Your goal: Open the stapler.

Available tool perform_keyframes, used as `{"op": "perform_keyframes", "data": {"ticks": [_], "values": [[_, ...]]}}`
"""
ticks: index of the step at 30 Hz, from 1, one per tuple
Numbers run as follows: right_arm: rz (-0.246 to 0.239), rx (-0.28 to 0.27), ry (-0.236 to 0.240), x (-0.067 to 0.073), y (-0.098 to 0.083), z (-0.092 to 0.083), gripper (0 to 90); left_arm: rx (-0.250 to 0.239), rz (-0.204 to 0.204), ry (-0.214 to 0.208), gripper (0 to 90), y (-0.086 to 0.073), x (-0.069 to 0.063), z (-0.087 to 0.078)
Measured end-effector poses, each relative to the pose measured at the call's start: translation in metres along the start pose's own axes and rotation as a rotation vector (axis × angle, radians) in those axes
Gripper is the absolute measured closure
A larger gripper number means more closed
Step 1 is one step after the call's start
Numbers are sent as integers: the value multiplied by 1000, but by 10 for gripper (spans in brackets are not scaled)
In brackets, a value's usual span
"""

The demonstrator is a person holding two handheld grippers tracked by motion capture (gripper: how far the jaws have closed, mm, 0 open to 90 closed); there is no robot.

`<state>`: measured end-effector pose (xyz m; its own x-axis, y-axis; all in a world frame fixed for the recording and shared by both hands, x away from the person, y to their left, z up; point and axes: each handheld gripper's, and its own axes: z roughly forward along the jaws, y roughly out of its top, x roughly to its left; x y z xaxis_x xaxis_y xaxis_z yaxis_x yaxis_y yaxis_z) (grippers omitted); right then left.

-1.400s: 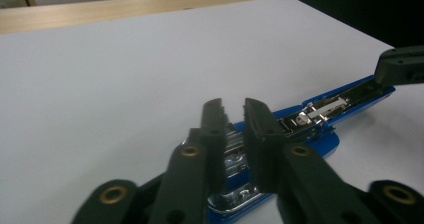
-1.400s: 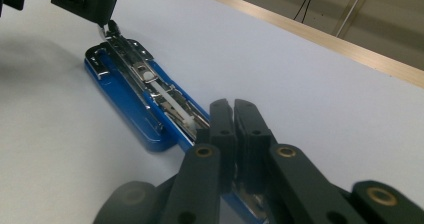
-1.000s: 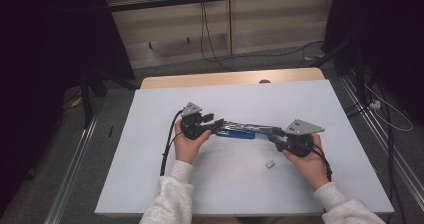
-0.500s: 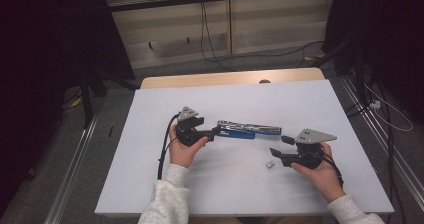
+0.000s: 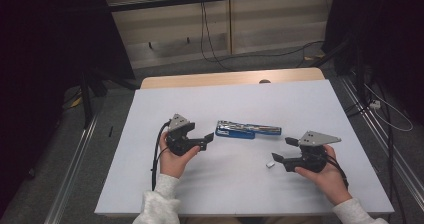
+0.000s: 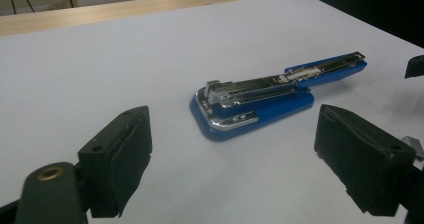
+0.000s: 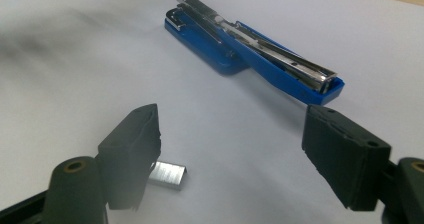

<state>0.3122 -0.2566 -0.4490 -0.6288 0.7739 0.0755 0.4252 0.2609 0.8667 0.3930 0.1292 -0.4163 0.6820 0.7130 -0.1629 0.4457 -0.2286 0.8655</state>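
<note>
A blue stapler point(image 5: 247, 129), swung open flat with its metal staple channel up, lies on the white table point(image 5: 235, 101). My left gripper point(image 5: 207, 140) is just off its left end. In the left gripper view the jaws stand wide and the stapler point(image 6: 270, 96) lies beyond my left gripper point(image 6: 235, 131). My right gripper point(image 5: 282, 149) is below the stapler's right end. A small strip of staples point(image 5: 270, 165) lies by its lower jaw. In the right gripper view the strip point(image 7: 167, 175) sits beside the left jaw of my right gripper point(image 7: 232, 134). The jaws of both grippers have just been opening, with nothing between them.
The wooden far edge of the table point(image 5: 225, 79) runs behind the white top. Black cables point(image 5: 156, 156) trail from the left gripper toward the person. Dark stands and floor cables surround the table, with a metal rail point(image 5: 75, 176) at the left.
Both grippers were at the stapler's two ends a second ago. They have opened and drawn away, the left one leftward, the right one down and right. The stapler stays on the table.
</note>
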Motion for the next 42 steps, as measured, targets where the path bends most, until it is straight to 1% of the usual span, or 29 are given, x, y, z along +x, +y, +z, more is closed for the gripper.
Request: {"op": "perform_keyframes", "data": {"ticks": [1, 3, 5, 8, 9, 11, 15, 16, 20, 22, 24, 26, 27, 29, 33, 34, 37, 38, 42], "values": [[2, 0, -2, -1, 0, -1, 220, 7, 5, 1, 154, -1, 1, -2], [7, 8, -1, -2, -1, -2, 199, 12, -2, 12, 151, -5, 3, -6], [9, 16, 8, -2, -2, -2, 192, 11, -4, 13, 147, -8, 4, -10], [-4, 26, 24, -2, -3, -2, 181, 10, -5, 18, 146, -11, 4, -16], [-10, 25, 22, -1, -3, -2, 181, 13, -1, 19, 146, -12, 4, -17], [-12, 26, 37, -2, -2, -2, 173, 14, 0, 20, 145, -14, 4, -20], [-10, 31, 52, -2, -2, -2, 153, 12, -15, 15, 145, -20, 4, -26], [-12, 33, 56, -3, -2, -2, 152, 18, -9, 20, 144, -22, 4, -27], [-16, 47, 85, -5, -2, -3, 137, 17, -4, 27, 141, -25, 5, -33], [-20, 53, 98, -5, -2, -2, 128, 9, -10, 27, 141, -26, 5, -36], [-21, 59, 107, -5, -2, -2, 125, 2, -8, 32, 141, -26, 5, -38], [-28, 64, 113, -5, -2, -1, 125, -2, -12, 25, 139, -27, 5, -40], [-33, 64, 116, -5, -2, -1, 124, -3, -4, 29, 136, -27, 5, -41], [-37, 65, 121, -4, -2, 0, 120, -3, -6, 29, 124, -28, 5, -42], [-45, 66, 127, -4, -2, 1, 113, -1, -1, 15, 112, -30, 5, -43], [-49, 64, 130, -4, -2, 1, 112, -2, -5, 8, 107, -30, 5, -44], [-48, 59, 127, -4, -2, 1, 70, 0, -11, 1, 107, -32, 6, -45], [-47, 60, 126, -4, -2, 1, 74, -7, -18, -2, 107, -32, 6, -45], [-51, 63, 133, -5, -1, 0, 82, -5, -12, 2, 106, -32, 7, -49]]}}
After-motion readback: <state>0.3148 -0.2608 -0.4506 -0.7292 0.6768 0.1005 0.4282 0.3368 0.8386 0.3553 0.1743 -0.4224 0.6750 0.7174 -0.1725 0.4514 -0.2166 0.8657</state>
